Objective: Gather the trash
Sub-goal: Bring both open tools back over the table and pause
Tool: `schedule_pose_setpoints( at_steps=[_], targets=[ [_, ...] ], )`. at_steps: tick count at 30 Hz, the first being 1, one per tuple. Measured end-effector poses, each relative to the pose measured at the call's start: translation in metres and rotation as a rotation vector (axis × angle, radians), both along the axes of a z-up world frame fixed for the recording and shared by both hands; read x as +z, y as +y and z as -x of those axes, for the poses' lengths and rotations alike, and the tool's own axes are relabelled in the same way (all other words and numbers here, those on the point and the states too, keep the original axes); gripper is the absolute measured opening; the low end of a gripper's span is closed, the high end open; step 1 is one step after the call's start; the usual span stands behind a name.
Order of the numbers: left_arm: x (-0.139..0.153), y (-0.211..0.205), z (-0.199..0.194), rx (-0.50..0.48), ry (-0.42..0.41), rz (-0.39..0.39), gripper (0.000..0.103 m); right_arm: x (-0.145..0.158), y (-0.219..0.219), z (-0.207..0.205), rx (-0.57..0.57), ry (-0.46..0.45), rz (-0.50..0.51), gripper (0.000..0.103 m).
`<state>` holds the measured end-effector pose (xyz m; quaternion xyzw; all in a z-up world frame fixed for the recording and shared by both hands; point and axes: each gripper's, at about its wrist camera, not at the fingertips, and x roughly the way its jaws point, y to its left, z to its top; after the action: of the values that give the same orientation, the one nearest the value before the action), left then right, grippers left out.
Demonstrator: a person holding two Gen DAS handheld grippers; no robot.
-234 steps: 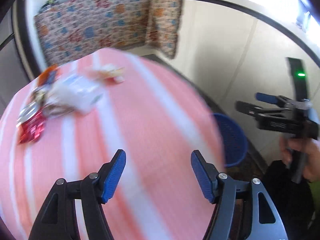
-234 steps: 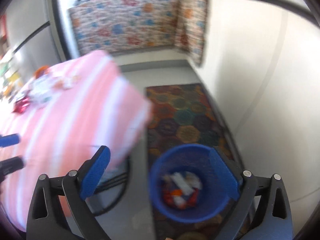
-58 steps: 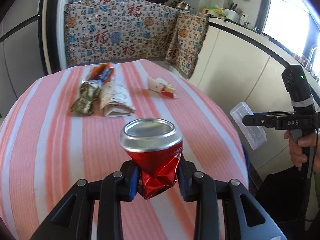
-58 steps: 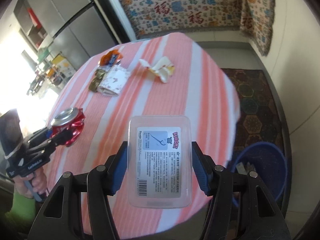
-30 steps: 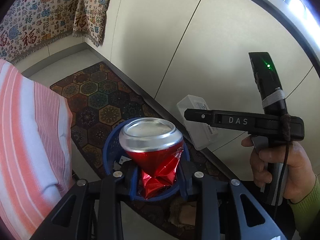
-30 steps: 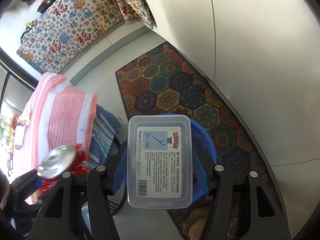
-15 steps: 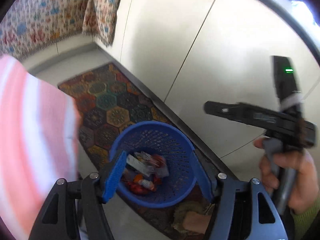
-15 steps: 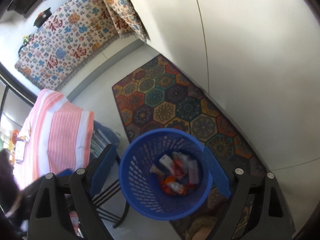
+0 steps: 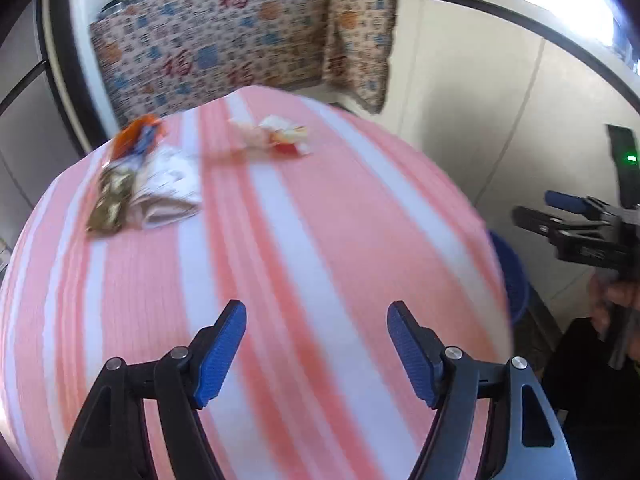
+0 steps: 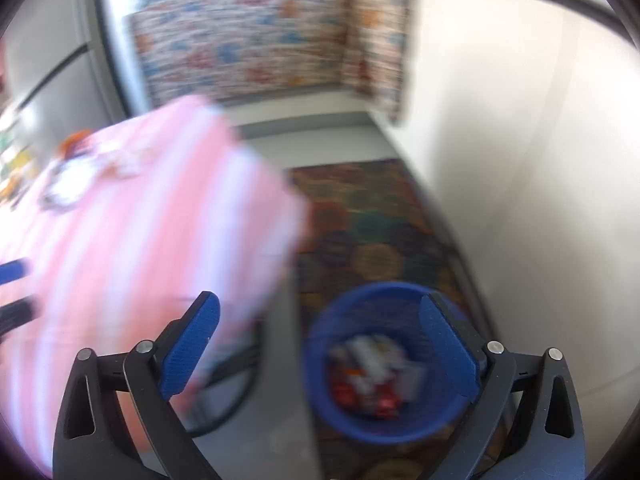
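Note:
My left gripper (image 9: 316, 312) hangs over the near part of the pink striped table (image 9: 328, 240), its jaws opening with nothing between them. Far across the table lie a crumpled white and red wrapper (image 9: 280, 138), a folded white paper wrap (image 9: 168, 192), a gold-brown wrapper (image 9: 110, 204) and an orange packet (image 9: 138, 136). My right gripper (image 10: 320, 300) is off the table's edge, above the blue basket (image 10: 400, 432); its jaws are opening too and hold nothing. Trash (image 10: 372, 376) lies inside the basket. The picture is blurred by motion.
The blue basket stands on a patterned rug (image 10: 372, 208) between the table (image 10: 140, 220) and a white cabinet wall (image 10: 520, 160). A patterned cloth (image 9: 224, 48) covers the counter behind the table. A hand (image 9: 616, 296) carries the right gripper (image 9: 568, 216) at the table's right.
A second ago the left gripper held a crushed red can and the right a clear plastic box over the basket. Both jaws opened and emptied. The left gripper then swung back over the table.

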<state>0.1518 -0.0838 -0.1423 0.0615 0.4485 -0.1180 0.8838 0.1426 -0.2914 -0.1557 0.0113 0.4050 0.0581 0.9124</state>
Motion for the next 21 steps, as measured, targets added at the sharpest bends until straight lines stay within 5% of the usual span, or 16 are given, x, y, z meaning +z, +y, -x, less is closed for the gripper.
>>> schedule_pose_setpoints(
  at_steps=[4,9,14,21],
  targets=[
    [-0.019,0.056,-0.014,0.094,0.013,-0.028,0.075,-0.003,0.091,-0.001,0.168,0.031,-0.011,0.102],
    [-0.021,0.093,-0.030,0.129,-0.020,-0.025,0.075,-0.023,0.155,-0.035,0.209,0.057,0.030,0.102],
    [-0.027,0.112,-0.048,0.150,-0.005,-0.003,0.099,-0.032,0.175,-0.051,0.185,0.052,0.102,0.102],
    [-0.028,0.115,-0.051,0.163,0.000,-0.014,0.103,-0.035,0.176,-0.049,0.192,0.059,0.085,0.103]
  ],
)
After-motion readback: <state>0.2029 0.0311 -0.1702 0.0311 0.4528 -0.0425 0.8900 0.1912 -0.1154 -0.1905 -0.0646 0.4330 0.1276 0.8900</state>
